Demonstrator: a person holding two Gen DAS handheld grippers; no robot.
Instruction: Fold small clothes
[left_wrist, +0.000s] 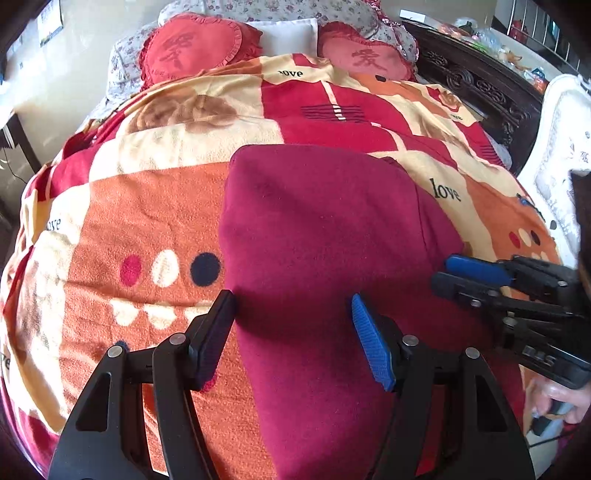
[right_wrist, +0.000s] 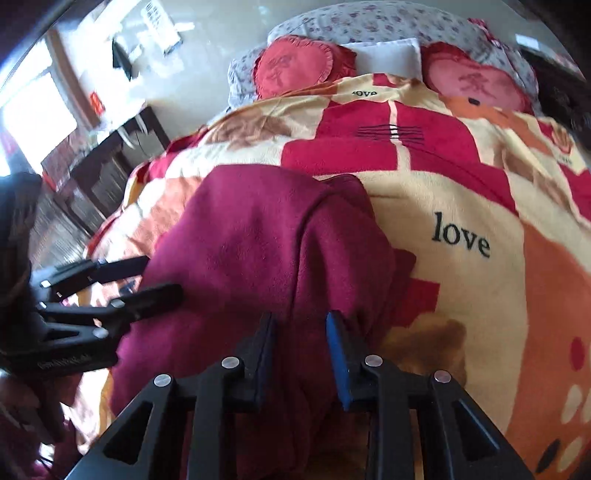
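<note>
At the far left we see a bed covered by a fleece blanket (left_wrist: 155, 206) patterned in orange, cream and red blocks, with dots and the word "love" printed on it. Over its left part hovers our left gripper (left_wrist: 293, 339), its fingers spread wide: the black one stands over the blanket just at the garment's left edge, the blue-padded one over the cloth itself, and neither presses on anything. Between and beyond those fingers lies the dark maroon, soft knitted garment (left_wrist: 325, 229), spread fairly flat in the middle of the blanket, running from the near edge of the bed towards the pillows. Further right, at the garment's near right edge, sits our right gripper (right_wrist: 301, 354); in its own view a raised fold of the maroon fabric runs up between its narrowly set fingers, which seem to pinch that fold, though we cannot tell how firmly. In the left wrist view a hand (left_wrist: 561, 400) holds that gripper's handle at the lower right. At the head of the bed two red heart-shaped cushions (left_wrist: 192, 46) flank a white pillow (left_wrist: 288, 35), with a dark carved wooden headboard (left_wrist: 480, 85) to the right.
</note>
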